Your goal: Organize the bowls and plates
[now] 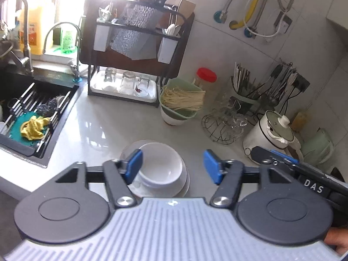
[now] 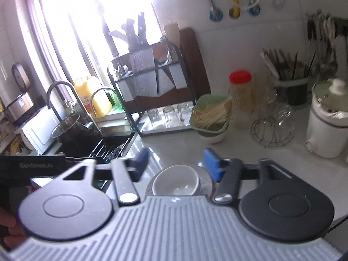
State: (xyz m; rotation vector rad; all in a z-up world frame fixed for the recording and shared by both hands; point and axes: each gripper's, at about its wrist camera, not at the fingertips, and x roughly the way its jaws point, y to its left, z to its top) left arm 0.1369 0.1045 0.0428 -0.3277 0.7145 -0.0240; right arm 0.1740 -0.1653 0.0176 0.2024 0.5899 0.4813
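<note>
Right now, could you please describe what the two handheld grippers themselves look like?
Both match: the left gripper and right gripper each have blue pads on black linkage fingers, two round black housings, silver pivot pins and a ribbed grey plate. The right gripper's black handle, in the left wrist view, bears white letters "DAS".

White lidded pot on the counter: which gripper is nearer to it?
Right. The right gripper is close by the pot; the left gripper is farther, toward the sink.

"DAS" on right hand-held gripper (image 1: 313,186); other labels unreadable.
</note>
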